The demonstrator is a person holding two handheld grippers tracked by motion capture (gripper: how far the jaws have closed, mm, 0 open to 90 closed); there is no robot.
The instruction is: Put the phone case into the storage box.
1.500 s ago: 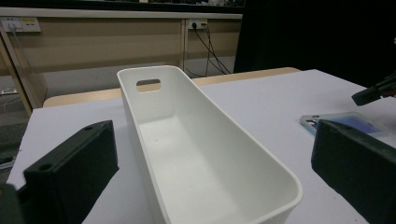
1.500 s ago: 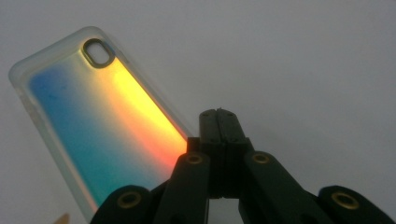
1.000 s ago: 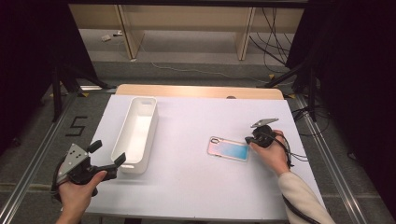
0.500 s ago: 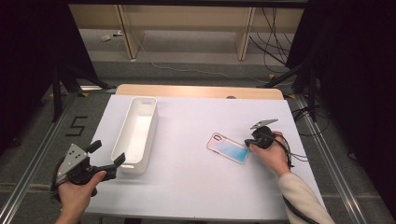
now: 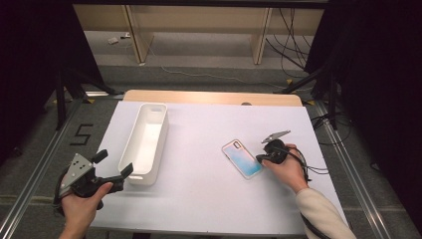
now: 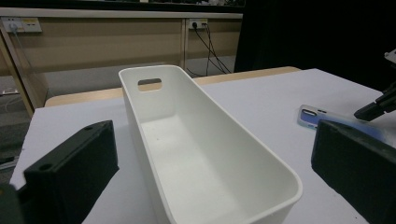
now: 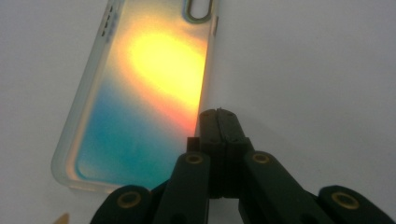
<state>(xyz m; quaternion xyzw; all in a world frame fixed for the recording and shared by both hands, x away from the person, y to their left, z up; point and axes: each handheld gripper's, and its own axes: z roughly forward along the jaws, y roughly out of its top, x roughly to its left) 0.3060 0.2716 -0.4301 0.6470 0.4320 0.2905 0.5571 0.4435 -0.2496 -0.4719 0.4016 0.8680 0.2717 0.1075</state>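
right gripper (image 7: 218, 116) is clenched tight with nothing in it, parked right at the phone case's (image 5: 242, 158) long right edge; case lies flat on the table, long axis running 11 to 5; left gripper (image 5: 113, 169) sits wide open, way off by the white bin (image 5: 144, 144)

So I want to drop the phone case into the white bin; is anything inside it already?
The white bin looks empty: bare floor and walls, one handle slot at its far end. The near wall hides the inside corner closest to the camera.
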